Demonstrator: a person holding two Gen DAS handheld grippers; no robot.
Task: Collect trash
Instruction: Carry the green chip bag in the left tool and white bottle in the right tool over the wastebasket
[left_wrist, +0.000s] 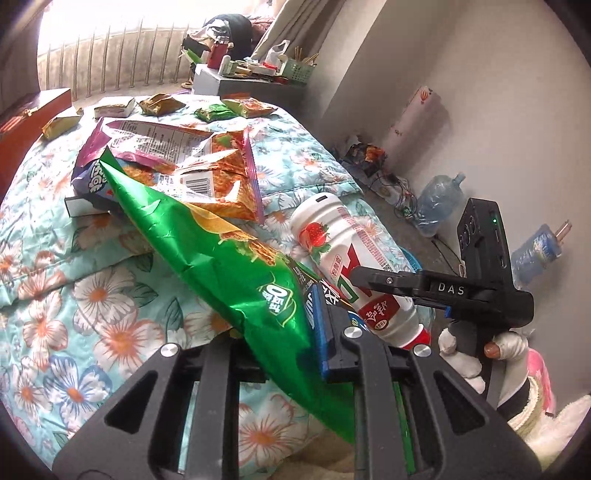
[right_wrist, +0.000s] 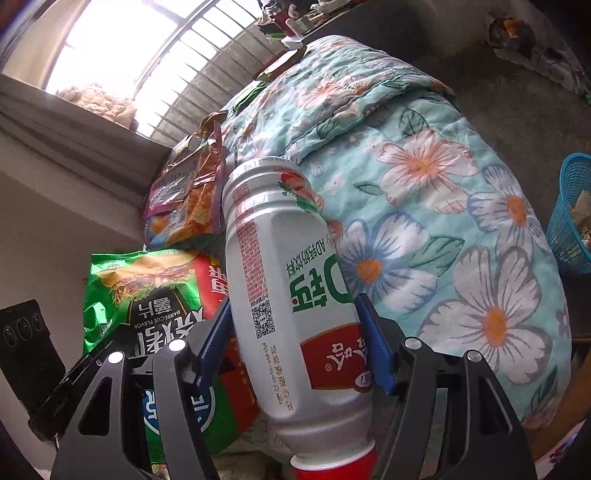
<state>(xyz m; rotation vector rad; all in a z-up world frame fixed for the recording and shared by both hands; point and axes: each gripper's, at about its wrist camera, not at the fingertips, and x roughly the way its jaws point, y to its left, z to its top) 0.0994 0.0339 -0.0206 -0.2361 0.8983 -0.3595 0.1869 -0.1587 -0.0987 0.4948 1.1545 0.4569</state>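
Green chip bag (left_wrist: 236, 258), crinkled foil, clamped between the blue-padded fingers of the left gripper (left_wrist: 325, 332), its length running up and away over the bed toward the upper left; the same bag shows in the right wrist view (right_wrist: 147, 295), printed side with a burger picture facing the camera, just left of the bottle. White drink bottle (right_wrist: 291, 302) with strawberry picture and red cap, held cap-down toward the camera between the blue pads of the right gripper (right_wrist: 295, 343), both pads pressed against its lower body; in the left wrist view the bottle (left_wrist: 332, 243) tilts with its base up, a black finger of the right gripper (left_wrist: 391, 284) crossing its label. Purple-and-orange snack bag (left_wrist: 177, 155), torn open, lying on the floral quilt (left_wrist: 74, 295) behind the green bag, partly over a flat box (left_wrist: 79, 206). Several small wrappers (left_wrist: 162, 103) scattered at the far end of the quilt. Blue plastic basket (right_wrist: 572, 210) on the floor at the right edge of the right wrist view, beside the bed. Large water jug (left_wrist: 439, 199) on the floor by the wall, well apart from the bed.
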